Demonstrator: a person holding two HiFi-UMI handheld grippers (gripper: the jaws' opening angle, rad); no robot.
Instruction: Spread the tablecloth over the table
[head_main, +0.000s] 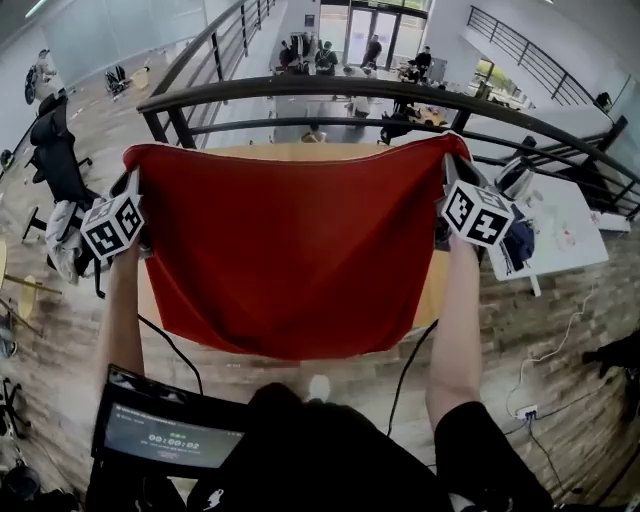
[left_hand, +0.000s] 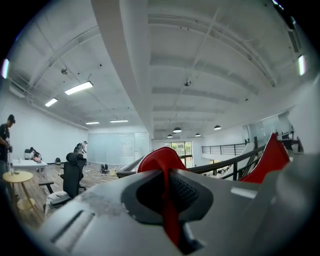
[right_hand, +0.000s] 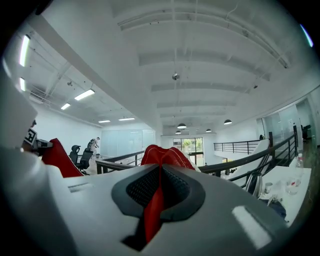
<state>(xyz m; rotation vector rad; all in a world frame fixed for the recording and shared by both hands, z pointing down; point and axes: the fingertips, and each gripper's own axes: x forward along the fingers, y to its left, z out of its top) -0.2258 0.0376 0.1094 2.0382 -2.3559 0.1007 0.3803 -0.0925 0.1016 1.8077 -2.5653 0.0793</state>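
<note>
Red tablecloth (head_main: 290, 250) stretched in the air above the wooden table (head_main: 300, 153), left gripper (head_main: 128, 205) and right gripper (head_main: 452, 195) each pinching 1 top corner, black railing (head_main: 400, 100) beyond

- A dark railing (head_main: 330, 92) curves ahead of my left gripper (head_main: 133, 180) and right gripper (head_main: 452, 175).
- A black chair (head_main: 55, 150) stands left of my left gripper.
- A white desk (head_main: 565, 225) sits right of my right gripper.
- A screen (head_main: 170, 428) lies back from my left gripper, near my body.
- People (head_main: 325, 55) gather far ahead, past the railing.
</note>
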